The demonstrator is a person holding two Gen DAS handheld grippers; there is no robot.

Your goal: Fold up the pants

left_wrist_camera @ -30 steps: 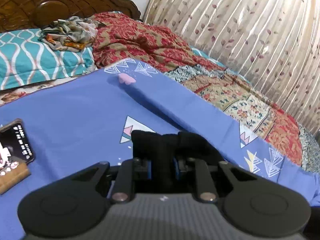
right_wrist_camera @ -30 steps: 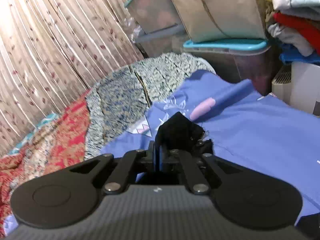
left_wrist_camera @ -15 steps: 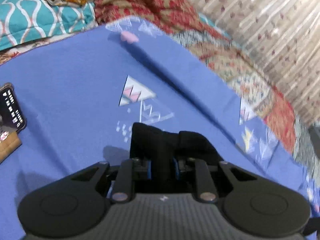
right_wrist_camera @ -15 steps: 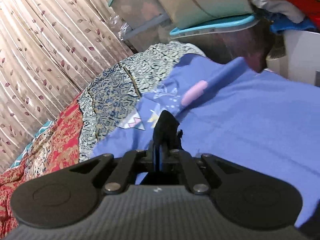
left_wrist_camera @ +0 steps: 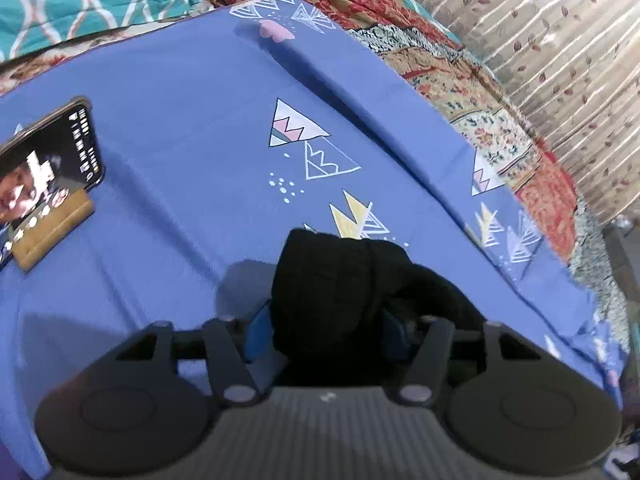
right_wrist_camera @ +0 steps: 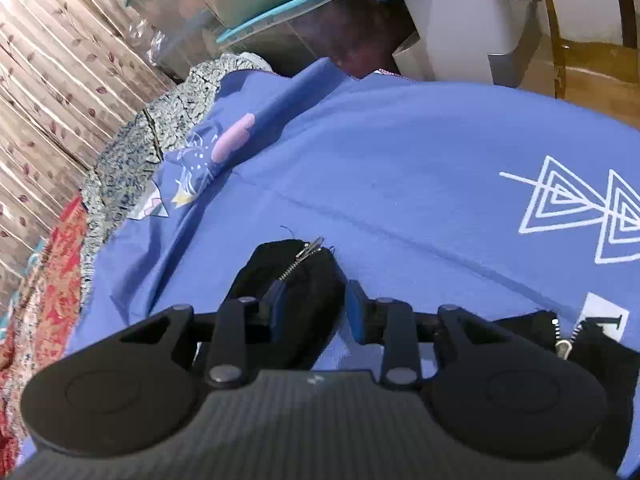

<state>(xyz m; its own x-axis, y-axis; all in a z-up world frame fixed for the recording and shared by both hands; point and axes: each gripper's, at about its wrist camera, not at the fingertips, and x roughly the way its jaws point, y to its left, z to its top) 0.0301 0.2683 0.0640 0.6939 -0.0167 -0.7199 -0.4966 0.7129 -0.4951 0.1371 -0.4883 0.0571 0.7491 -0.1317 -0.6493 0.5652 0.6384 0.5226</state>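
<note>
Since a second ago both grippers have tipped down toward the bed and their fingers have spread: they were pinched tight on black cloth, and now blue pads stand apart in each view.

One pair of black pants [left_wrist_camera: 332, 280] is in play. In the left wrist view a bunched fold of it sits between the parted fingers of the left gripper [left_wrist_camera: 326, 332], filling most of the gap; whether the pads press on it I cannot tell. In the right wrist view another bunch of the pants [right_wrist_camera: 298, 280], with one metal zipper [right_wrist_camera: 304, 258] running across its top, lies against the left pad of the right gripper [right_wrist_camera: 316, 308], whose jaws are open, the right pad clear of the cloth. A second zipper [right_wrist_camera: 564, 340] shows on more black cloth at the lower right edge.

The pants rest on one blue bedsheet [left_wrist_camera: 180, 120] printed with triangles. Near its left edge one phone [left_wrist_camera: 52, 160] leans in a wooden stand [left_wrist_camera: 56, 232]. One pink patch [left_wrist_camera: 274, 31] marks the far end of the sheet. Beyond the right edge lies a patterned quilt [left_wrist_camera: 500, 120], then the curtain [left_wrist_camera: 560, 32].
</note>
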